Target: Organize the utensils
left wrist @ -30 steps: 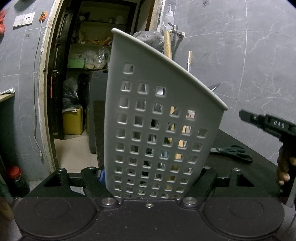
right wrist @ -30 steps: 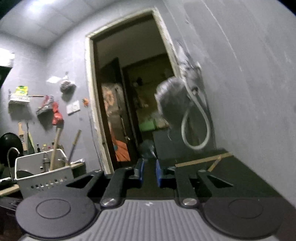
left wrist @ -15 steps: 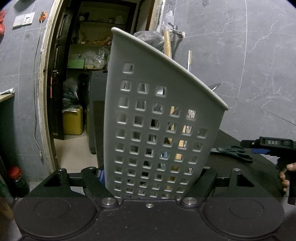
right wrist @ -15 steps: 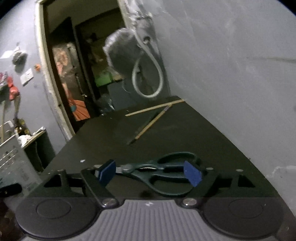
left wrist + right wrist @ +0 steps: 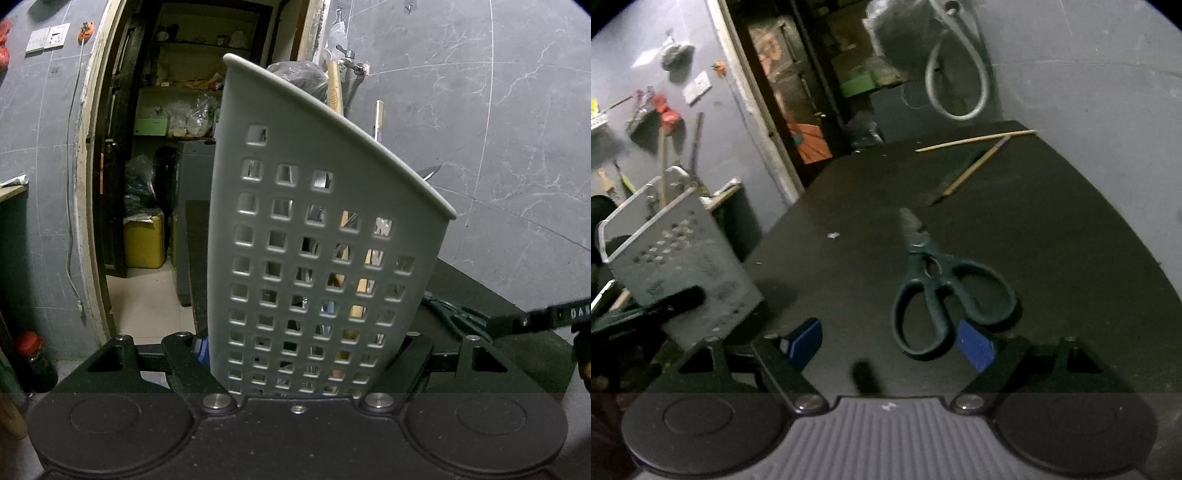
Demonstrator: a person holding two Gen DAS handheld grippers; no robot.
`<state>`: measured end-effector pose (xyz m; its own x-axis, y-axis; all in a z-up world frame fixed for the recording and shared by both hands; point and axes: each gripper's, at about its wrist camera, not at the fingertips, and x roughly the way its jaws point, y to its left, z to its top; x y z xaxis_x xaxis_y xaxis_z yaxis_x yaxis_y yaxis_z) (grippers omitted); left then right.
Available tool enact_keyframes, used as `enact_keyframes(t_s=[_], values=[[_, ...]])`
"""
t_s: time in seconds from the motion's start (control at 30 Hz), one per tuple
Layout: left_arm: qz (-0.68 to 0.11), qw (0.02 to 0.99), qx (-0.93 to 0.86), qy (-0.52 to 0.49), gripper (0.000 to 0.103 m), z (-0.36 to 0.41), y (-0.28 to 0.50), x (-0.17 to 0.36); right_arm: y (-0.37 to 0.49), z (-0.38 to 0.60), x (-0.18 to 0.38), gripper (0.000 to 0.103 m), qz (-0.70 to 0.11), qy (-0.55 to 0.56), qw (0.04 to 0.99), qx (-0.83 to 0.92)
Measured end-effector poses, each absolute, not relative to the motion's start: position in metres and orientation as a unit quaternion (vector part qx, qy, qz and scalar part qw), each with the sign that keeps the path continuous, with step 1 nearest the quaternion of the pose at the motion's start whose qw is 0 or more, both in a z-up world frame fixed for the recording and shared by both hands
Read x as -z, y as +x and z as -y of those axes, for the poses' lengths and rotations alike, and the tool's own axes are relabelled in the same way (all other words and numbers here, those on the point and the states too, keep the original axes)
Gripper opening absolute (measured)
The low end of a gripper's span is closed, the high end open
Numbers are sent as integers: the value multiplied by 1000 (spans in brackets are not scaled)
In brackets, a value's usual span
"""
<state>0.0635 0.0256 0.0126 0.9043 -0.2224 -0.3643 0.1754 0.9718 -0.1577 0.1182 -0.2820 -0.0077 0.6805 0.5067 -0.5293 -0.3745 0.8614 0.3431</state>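
My left gripper (image 5: 306, 354) is shut on a grey perforated basket (image 5: 325, 258), which it holds tilted just above the black table. Wooden handles (image 5: 334, 92) and other utensils stick out of the basket's top. Dark green scissors (image 5: 945, 291) lie flat on the table, blades pointing away. My right gripper (image 5: 890, 341) is open, low over the table. The scissor handles sit just ahead of its blue pads (image 5: 975, 345), which do not press on them. In the left wrist view the scissors (image 5: 454, 314) lie right of the basket, with one right-gripper finger (image 5: 535, 318) over them.
Two thin wooden sticks (image 5: 975, 138) and a wooden-handled tool (image 5: 967, 171) lie at the table's far end. The basket (image 5: 676, 266) stands left of the scissors near the table's left edge. A looped hose (image 5: 956, 85) hangs on the grey wall beside an open doorway.
My right gripper opened and tipped down from the doorway toward the table. The scissors now point away between its fingers instead of lying crosswise. The left gripper and basket stayed still.
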Motion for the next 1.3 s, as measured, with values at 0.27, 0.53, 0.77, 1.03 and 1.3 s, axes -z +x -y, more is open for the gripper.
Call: enact_keyframes(t_s=[0.27, 0.53, 0.77, 1.03, 1.3], values=[[-193, 974, 104, -61, 79, -26, 65, -11, 129, 283, 2, 71, -310, 86, 926, -199], [-194, 974, 103, -60, 79, -26, 64, -11, 158, 267, -4, 71, -314, 41, 926, -206], [-192, 973, 110, -59, 80, -29, 65, -10, 196, 249, -9, 74, -327, 3, 919, -219], [-192, 973, 111, -59, 80, -30, 66, -8, 236, 235, -15, 79, -324, -41, 911, -254], [-191, 973, 116, -60, 80, -32, 68, -7, 250, 232, -12, 79, -341, -50, 904, -254]])
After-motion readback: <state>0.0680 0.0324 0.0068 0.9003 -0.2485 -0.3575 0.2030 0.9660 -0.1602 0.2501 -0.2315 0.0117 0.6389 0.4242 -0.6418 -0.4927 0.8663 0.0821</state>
